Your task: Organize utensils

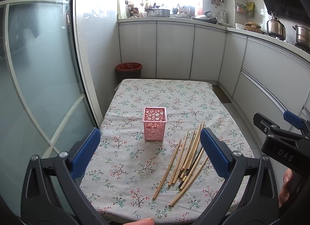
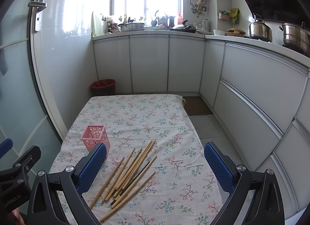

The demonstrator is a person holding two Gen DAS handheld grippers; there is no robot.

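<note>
Pink holder and loose chopsticks on the cloth

The pink perforated holder (image 1: 155,123) stands upright and empty, ahead between the left gripper's (image 1: 150,151) fingers; a fanned pile of wooden chopsticks (image 2: 128,172), one dark, lies flat between the right gripper's (image 2: 155,168) fingers.

From my seat I see a pink holder (image 1: 154,126) with a pattern of round cut-outs, standing mid-frame on a pale tablecloth (image 1: 160,93) printed with small sprigs of red, teal and dark stems. The chopsticks (image 2: 128,174) in the lower middle are tan bamboo, one dark brown with a gold band. Both my left gripper (image 1: 150,153) and right gripper (image 2: 155,168) show ribbed blue pads on black frames. The bin (image 1: 128,69) at the far left corner is dark, lined in red; the cabinets (image 2: 149,64) are white.
</note>
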